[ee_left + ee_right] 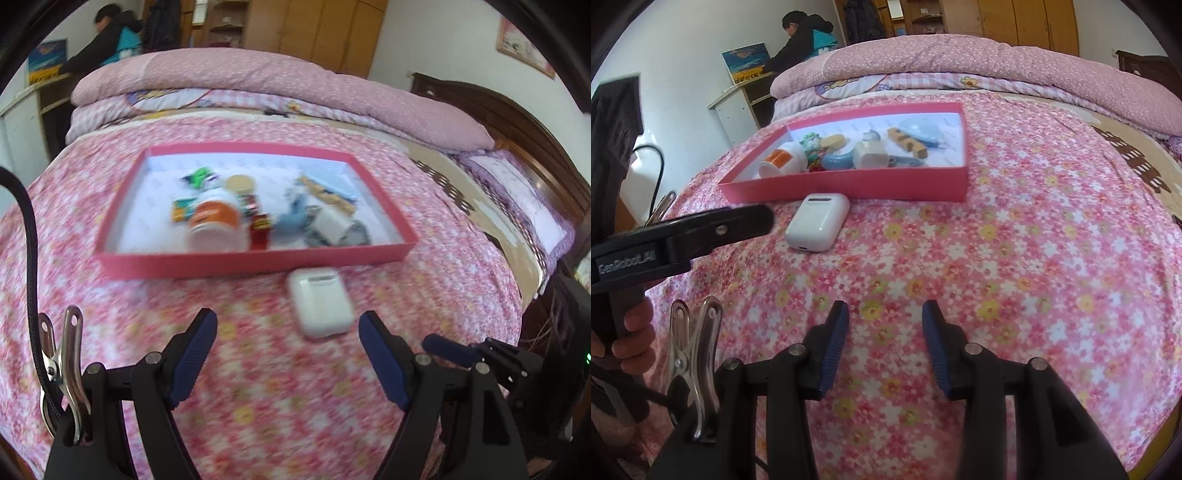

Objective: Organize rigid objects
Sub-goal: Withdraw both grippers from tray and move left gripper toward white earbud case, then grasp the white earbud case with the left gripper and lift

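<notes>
A white earbud case (319, 302) lies on the flowered bedspread just in front of a shallow pink tray (255, 260). It also shows in the right wrist view (817, 222), next to the tray's front wall (846, 188). The tray holds several small objects, among them an orange-and-white bottle (216, 225) on its side and a white charger (332, 223). My left gripper (288, 325) is open and empty, just short of the case. My right gripper (885, 314) is open and empty over bare bedspread, further back from the case.
Folded pink quilts (280, 88) lie behind the tray. A dark wooden headboard (517, 122) stands at the right. A person (805, 40) leans at a desk beyond the bed. The left gripper's arm (683, 232) crosses the right wrist view at left.
</notes>
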`<action>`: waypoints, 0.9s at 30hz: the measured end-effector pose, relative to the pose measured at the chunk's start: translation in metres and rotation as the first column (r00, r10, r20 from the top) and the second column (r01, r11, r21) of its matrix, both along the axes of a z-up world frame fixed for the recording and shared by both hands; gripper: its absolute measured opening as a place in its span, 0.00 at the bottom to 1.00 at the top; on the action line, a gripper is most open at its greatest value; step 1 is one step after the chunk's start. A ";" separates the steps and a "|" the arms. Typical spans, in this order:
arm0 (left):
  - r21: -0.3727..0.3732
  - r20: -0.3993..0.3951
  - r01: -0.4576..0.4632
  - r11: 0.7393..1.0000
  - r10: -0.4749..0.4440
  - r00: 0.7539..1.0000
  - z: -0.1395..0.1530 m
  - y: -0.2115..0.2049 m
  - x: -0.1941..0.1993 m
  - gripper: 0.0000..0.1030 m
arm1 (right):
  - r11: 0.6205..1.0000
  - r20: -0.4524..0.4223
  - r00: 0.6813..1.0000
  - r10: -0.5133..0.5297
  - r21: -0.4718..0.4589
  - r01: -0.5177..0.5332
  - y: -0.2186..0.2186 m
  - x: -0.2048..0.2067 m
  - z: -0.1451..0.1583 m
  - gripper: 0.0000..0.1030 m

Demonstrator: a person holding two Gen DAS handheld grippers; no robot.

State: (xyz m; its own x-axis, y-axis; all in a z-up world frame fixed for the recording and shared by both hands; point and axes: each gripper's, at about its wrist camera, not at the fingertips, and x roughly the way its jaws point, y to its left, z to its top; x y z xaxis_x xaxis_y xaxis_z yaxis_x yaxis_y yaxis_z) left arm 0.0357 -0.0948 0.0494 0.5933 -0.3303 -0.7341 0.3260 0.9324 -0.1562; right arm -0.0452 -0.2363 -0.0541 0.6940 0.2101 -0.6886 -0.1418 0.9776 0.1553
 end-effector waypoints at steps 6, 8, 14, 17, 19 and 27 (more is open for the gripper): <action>0.064 0.007 0.034 0.997 -0.035 0.999 -0.011 -0.037 0.010 0.81 | 0.999 0.015 1.000 -0.027 -0.040 0.027 -0.013 -0.013 0.002 0.41; 0.074 -0.004 0.029 0.997 -0.028 1.000 -0.017 -0.043 0.014 0.79 | 0.999 0.012 0.999 -0.030 -0.033 0.031 -0.016 -0.014 0.000 0.41; 0.098 -0.030 -0.015 0.995 0.018 0.999 -0.034 -0.053 0.025 0.73 | 0.999 0.008 0.999 -0.032 -0.009 0.032 -0.022 -0.014 -0.005 0.41; 0.170 0.011 -0.043 0.984 0.042 0.999 -0.035 -0.055 0.022 0.49 | 1.000 0.011 1.000 -0.030 0.003 0.030 -0.024 -0.014 -0.006 0.41; 0.167 0.017 -0.035 0.985 0.032 0.999 -0.036 -0.053 0.020 0.47 | 0.999 0.015 0.999 -0.030 0.011 0.030 -0.026 -0.015 -0.007 0.41; 0.087 -0.016 -0.011 0.996 0.013 1.000 -0.032 -0.029 0.009 0.45 | 0.999 0.015 0.999 -0.034 0.001 0.034 -0.023 -0.016 -0.007 0.41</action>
